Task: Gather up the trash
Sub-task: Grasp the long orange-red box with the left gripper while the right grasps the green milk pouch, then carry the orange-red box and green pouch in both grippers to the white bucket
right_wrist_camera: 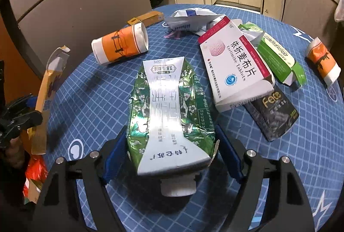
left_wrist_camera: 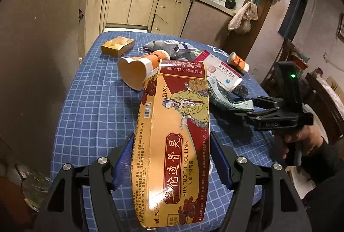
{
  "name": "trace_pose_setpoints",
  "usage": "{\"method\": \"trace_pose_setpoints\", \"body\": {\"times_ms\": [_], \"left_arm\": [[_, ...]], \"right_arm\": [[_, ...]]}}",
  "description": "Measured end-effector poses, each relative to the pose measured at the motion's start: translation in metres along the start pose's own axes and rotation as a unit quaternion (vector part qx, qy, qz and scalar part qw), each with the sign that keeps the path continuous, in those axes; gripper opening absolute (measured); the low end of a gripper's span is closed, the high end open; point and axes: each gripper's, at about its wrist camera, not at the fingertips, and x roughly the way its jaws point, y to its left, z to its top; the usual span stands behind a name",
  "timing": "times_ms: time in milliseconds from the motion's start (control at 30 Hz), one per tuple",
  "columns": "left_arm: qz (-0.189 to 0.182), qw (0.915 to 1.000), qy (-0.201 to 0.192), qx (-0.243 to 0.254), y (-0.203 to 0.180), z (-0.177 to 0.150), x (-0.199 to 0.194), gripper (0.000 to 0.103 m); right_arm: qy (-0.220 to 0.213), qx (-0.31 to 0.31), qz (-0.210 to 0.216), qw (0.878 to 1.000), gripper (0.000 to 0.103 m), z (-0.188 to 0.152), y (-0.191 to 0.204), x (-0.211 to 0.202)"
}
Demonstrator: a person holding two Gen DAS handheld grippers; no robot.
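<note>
Left wrist view is showing the left claw (left_wrist_camera: 172,158) gripping a long flat yellow-and-red cardboard ointment box (left_wrist_camera: 174,135), its blue pads (left_wrist_camera: 123,164) pressing on both long edges while the box is sticking out ahead of the claw, lifted over the blue checked counter (left_wrist_camera: 90,107). Beyond the box's far end, a crushed orange-and-white paper cup (left_wrist_camera: 137,69) is lying on its side, and farther ahead to the left a small gold cardboard carton (left_wrist_camera: 117,45) is resting flat. Right wrist view is showing the right claw (right_wrist_camera: 172,146) straddling a flattened green-and-white milk carton (right_wrist_camera: 169,115) lying on the counter; the jaws are standing wide, with the blue pads (right_wrist_camera: 228,152) close beside the carton's edges, though whether they are pressing on it cannot be told. Just ahead and right of this claw, a white-and-crimson tablet box (right_wrist_camera: 234,64) is overlapping a black pouch (right_wrist_camera: 273,113).
</note>
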Motion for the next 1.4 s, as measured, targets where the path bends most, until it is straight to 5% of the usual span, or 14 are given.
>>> {"method": "trace_pose_setpoints", "body": {"times_ms": [600,1000,1400], "left_arm": [[0.100,0.9948,0.002,0.019,-0.042,0.004,0.010,0.069],[0.147,0.9888,-0.005,0.027,-0.073,0.016,0.012,0.069],[0.202,0.9769,-0.054,0.041,-0.102,0.027,-0.009,0.069]], "right_arm": [[-0.128,0.019,-0.092,0.987,0.074,-0.054,0.020,-0.101],[-0.157,0.014,-0.109,0.981,0.074,-0.067,0.022,-0.131],[-0.177,0.025,-0.119,0.977,0.074,-0.077,0.014,-0.148]]}}
